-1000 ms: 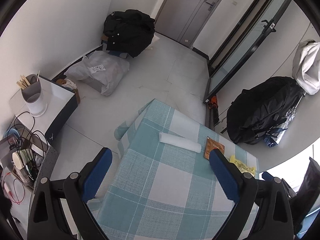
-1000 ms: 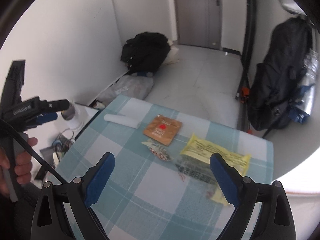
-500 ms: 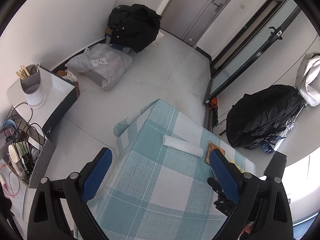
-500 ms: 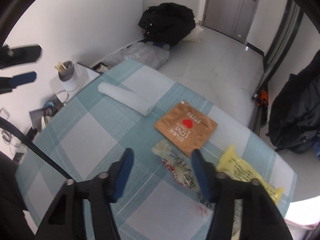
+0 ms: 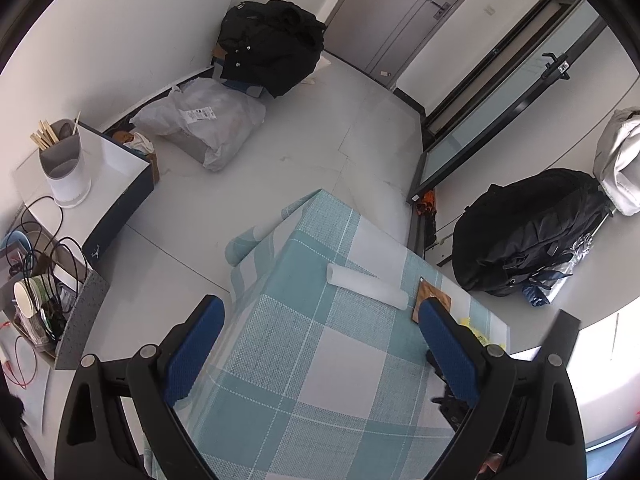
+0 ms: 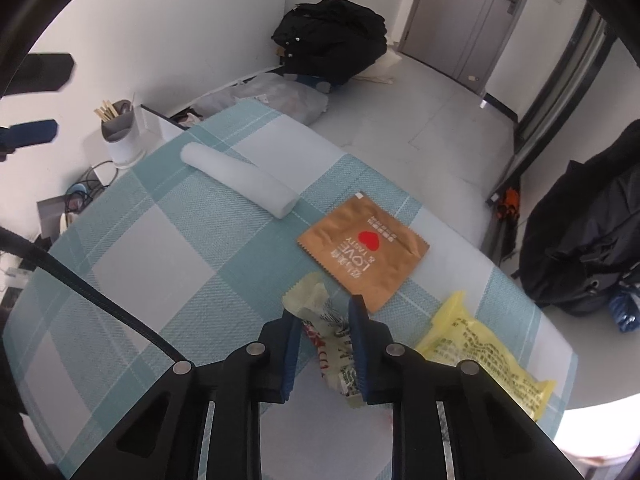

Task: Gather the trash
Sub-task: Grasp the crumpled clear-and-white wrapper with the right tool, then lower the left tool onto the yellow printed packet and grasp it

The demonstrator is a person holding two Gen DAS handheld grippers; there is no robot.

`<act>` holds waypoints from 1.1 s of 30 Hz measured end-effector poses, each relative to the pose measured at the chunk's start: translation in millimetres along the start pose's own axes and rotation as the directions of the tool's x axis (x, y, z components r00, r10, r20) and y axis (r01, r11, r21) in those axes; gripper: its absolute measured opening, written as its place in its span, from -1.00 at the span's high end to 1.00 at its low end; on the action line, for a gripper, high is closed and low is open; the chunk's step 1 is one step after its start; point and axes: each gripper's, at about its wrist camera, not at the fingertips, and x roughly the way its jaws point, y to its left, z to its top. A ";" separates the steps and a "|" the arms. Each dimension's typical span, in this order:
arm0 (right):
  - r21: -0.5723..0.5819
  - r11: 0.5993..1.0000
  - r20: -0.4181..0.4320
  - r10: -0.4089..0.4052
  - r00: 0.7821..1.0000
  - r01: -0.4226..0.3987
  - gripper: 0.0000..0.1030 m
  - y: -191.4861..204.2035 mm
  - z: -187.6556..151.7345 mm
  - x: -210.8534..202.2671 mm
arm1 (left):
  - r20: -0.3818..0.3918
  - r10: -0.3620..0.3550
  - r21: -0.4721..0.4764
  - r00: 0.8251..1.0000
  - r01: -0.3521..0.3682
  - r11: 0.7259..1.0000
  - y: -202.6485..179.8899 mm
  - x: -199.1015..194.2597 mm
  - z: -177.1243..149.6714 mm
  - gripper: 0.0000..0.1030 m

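Observation:
A crumpled printed wrapper lies on the checked tablecloth, and my right gripper is shut on it, both blue pads pressing its sides. Just beyond it lies a brown packet with a red heart. A yellow packet sits to the right and a white paper roll farther back left. My left gripper hovers open over the table's near left part, holding nothing. In its view the roll and the brown packet lie ahead, the packet partly hidden by the right finger.
A white box with a grey utensil holder stands left of the table, beside tangled cables. On the floor are a grey plastic bag and a black jacket pile. A black backpack leans on the right wall.
My right gripper dropped toward the table and its jaws went from wide open to shut on the crumpled wrapper. The left gripper stayed almost still.

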 end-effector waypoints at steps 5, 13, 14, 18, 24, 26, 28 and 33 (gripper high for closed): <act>0.095 0.992 0.082 0.076 0.994 -0.084 0.58 -9.7 -8.7 -33.5 | 0.017 0.029 0.026 0.999 -0.029 0.999 -5.3 -2.2 -1.9 -0.86; 0.285 0.927 0.160 0.205 0.965 -0.244 0.58 -30.2 -67.7 -81.9 | -0.009 0.016 0.096 1.000 -0.015 0.995 -26.6 2.6 -14.6 -0.86; 0.307 0.917 0.166 0.213 0.963 -0.255 0.58 -31.6 -77.7 -86.2 | -0.025 0.003 0.106 1.000 0.000 0.994 -29.1 4.1 -16.5 -0.86; 0.383 0.889 0.160 0.205 0.966 -0.252 0.58 -38.4 -116.4 -100.1 | -0.053 -0.017 0.192 0.998 0.027 0.981 -50.6 7.0 -33.4 -0.86; 0.487 0.828 0.215 0.196 0.957 -0.279 0.58 -54.6 -162.3 -119.2 | -0.102 -0.069 0.311 0.992 0.097 0.945 -86.4 13.2 -62.3 -0.86; 0.496 0.825 0.217 0.185 0.959 -0.271 0.58 -57.5 -174.1 -124.1 | -0.122 -0.079 0.329 0.989 0.115 0.937 -97.6 15.4 -68.9 -0.86; 0.496 0.826 0.218 0.180 0.959 -0.268 0.58 -58.7 -183.7 -127.8 | -0.142 -0.084 0.340 0.986 0.128 0.932 -109.4 19.6 -72.9 -0.86; 0.474 0.839 0.222 0.178 0.959 -0.266 0.57 -56.2 -198.3 -133.5 | -0.185 -0.076 0.390 0.980 0.144 0.910 -149.2 34.0 -79.0 -0.86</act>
